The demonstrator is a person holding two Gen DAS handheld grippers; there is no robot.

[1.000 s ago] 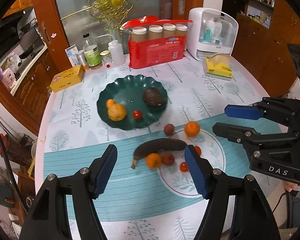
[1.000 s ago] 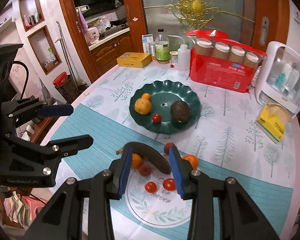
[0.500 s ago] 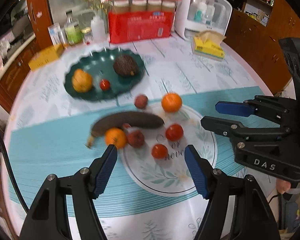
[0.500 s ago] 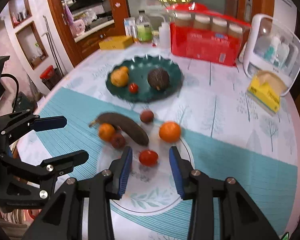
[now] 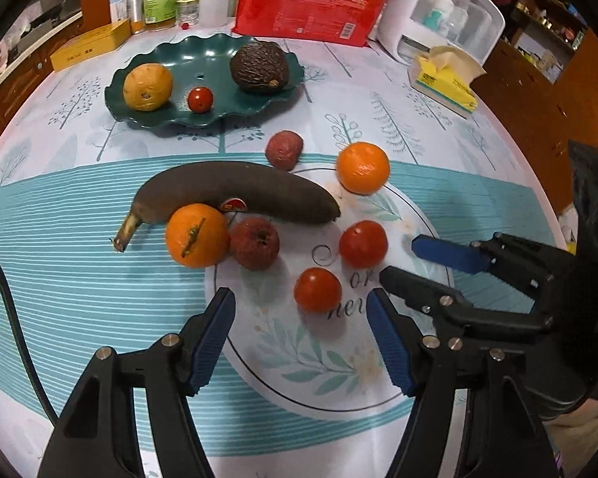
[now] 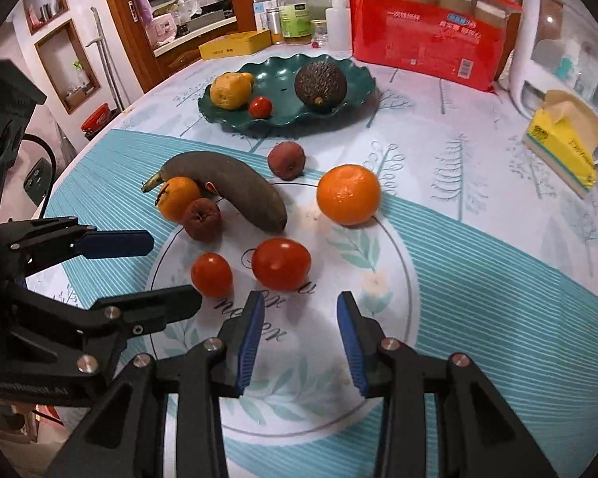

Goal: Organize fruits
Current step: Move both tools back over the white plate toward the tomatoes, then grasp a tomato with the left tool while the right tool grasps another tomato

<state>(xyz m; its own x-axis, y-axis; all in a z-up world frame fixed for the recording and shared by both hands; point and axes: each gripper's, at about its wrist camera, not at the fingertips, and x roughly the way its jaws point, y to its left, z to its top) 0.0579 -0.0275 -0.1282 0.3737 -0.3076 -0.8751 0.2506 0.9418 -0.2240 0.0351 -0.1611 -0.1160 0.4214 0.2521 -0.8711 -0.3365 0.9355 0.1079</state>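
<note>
From my left wrist camera, my left gripper (image 5: 301, 336) stands wide apart and holds nothing, its blue pads framing the smaller tomato (image 5: 317, 289) that lies on the printed round of the tablecloth (image 5: 79, 290). This view alone shows my right gripper (image 5: 414, 261) from the side, entering at the right edge, its jaws parted and empty, beside the larger tomato (image 5: 363, 243). The blackened banana (image 5: 235, 193) lies across the middle, an orange (image 5: 197, 235) and a wrinkled red fruit (image 5: 254, 243) touching its near side; a second orange (image 5: 362, 167) and another dull red fruit (image 5: 284, 150) sit beyond it. The green plate (image 5: 203, 113) farther back carries a yellow fruit (image 5: 147, 87), a small tomato (image 5: 200, 99) and a dark avocado (image 5: 259, 66). From my right wrist camera, my right gripper (image 6: 301, 342) is moderately parted, empty, just short of the larger tomato (image 6: 281, 263), and my left gripper (image 6: 155, 271) appears at the left, wide, near the smaller tomato (image 6: 211, 274). Only this view shows the wall niches and red bucket at the left. Against the picture of one second ago, both grippers have come lower and nearer the fruit, which now fills far more of each view; the fruit itself lies as before. The banana (image 6: 235, 189) skin is wholly dark brown, with a small red sticker.
</note>
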